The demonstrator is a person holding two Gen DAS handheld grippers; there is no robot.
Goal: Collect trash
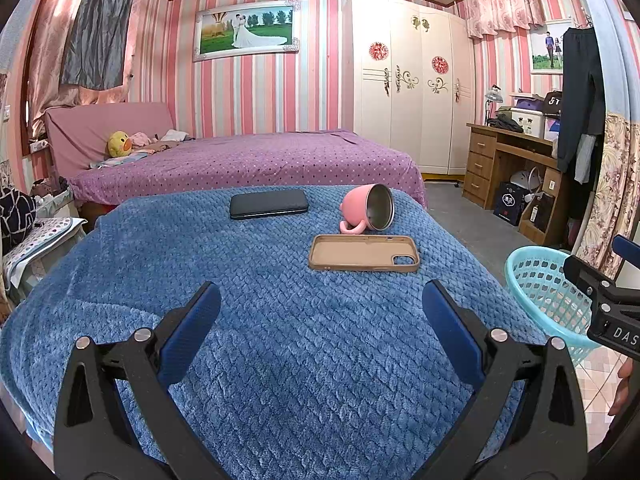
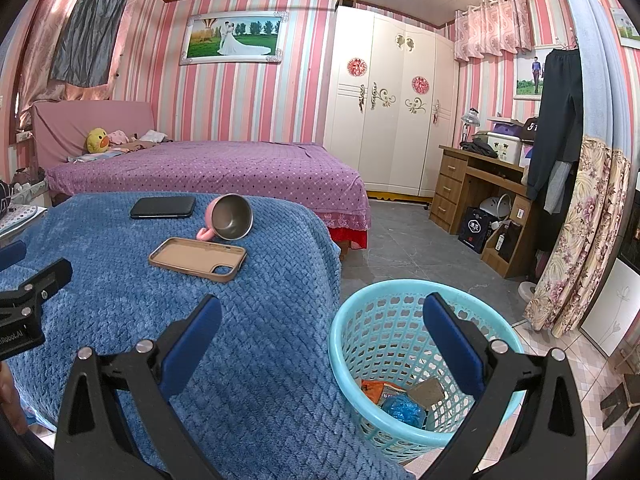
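Note:
A light blue plastic basket stands on the floor right of a table covered by a blue blanket. It holds trash: an orange wrapper, a crumpled blue piece and a brown card. My right gripper is open and empty above the basket's left rim. My left gripper is open and empty over the blanket. The basket also shows at the right of the left wrist view.
On the blanket lie a black phone, a tipped pink mug and a tan phone case. Behind stand a purple bed, a white wardrobe and a wooden desk. A floral curtain hangs at the right.

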